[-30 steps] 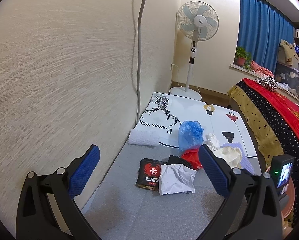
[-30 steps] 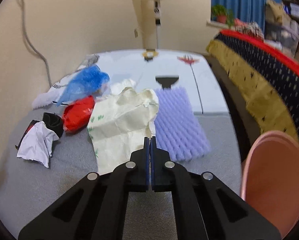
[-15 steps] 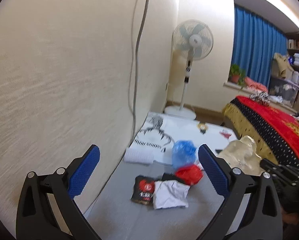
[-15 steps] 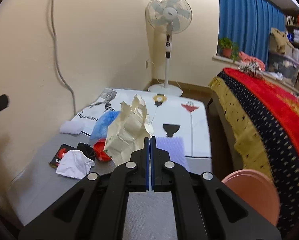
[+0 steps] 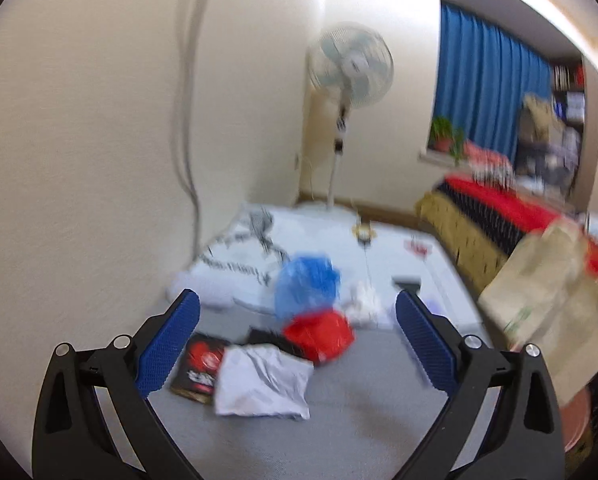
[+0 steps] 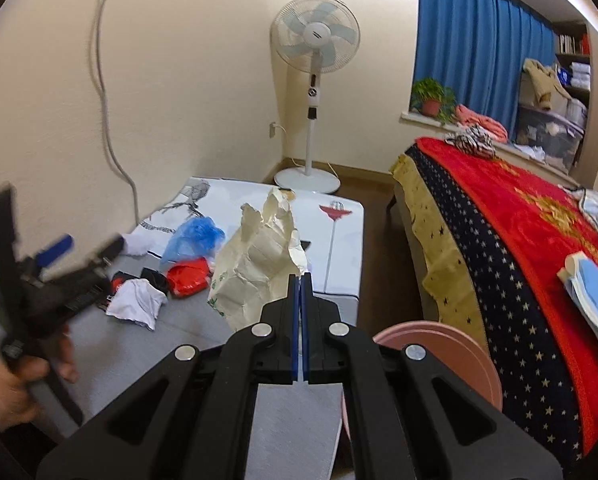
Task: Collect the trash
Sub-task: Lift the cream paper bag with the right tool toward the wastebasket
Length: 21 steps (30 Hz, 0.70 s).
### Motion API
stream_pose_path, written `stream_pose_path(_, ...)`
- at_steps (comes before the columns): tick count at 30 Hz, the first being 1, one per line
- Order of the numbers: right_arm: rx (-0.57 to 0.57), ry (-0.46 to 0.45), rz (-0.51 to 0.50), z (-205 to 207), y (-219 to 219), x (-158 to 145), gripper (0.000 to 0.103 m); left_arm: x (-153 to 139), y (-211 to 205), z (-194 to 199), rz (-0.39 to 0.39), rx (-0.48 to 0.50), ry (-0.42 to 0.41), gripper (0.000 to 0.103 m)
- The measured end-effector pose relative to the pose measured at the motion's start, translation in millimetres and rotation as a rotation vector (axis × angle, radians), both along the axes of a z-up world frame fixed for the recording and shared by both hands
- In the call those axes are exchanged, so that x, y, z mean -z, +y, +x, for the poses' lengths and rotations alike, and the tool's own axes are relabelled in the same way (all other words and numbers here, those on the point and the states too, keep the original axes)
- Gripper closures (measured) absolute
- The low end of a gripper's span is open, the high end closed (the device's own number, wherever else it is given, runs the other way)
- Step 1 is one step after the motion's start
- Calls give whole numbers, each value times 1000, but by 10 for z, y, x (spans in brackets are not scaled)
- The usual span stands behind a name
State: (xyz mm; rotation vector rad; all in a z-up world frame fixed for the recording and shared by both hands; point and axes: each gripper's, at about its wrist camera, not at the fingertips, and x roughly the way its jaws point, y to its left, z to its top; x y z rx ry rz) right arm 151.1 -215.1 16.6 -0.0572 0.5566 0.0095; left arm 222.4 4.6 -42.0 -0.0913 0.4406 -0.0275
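My right gripper (image 6: 301, 280) is shut on a crumpled cream paper bag (image 6: 259, 264) and holds it up above the grey mat; the bag also shows at the right of the left wrist view (image 5: 547, 300). My left gripper (image 5: 297, 320) is open and empty, above the trash pile: a white crumpled paper (image 5: 263, 384), a black and red packet (image 5: 199, 364), a red bag (image 5: 319, 332) and a blue plastic bag (image 5: 305, 286). The same pile lies left of the held bag in the right wrist view (image 6: 179, 264).
A pink round bin (image 6: 439, 356) stands low at the right beside the bed with a red blanket (image 6: 519, 232). A standing fan (image 6: 315, 80) is at the far wall. A printed white mat (image 6: 339, 232) lies beyond the grey mat (image 5: 359, 432). A wall runs along the left.
My right gripper has lifted the cream paper bag off the mat and drawn back. My left gripper has risen and swung, still open; its view is blurred now.
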Motion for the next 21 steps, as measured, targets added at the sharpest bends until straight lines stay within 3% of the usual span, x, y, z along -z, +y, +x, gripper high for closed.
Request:
stream_pose_path(5, 19, 34, 33, 84, -159, 88, 102, 304, -134, 215, 25, 41, 49, 20)
stream_pose_path(9, 24, 39, 47, 136, -218, 95, 102, 543, -99, 368, 11, 41, 110, 44)
stream_pose_path(21, 37, 66, 64, 222, -213, 145, 102, 682, -70, 483, 2, 80, 176, 45)
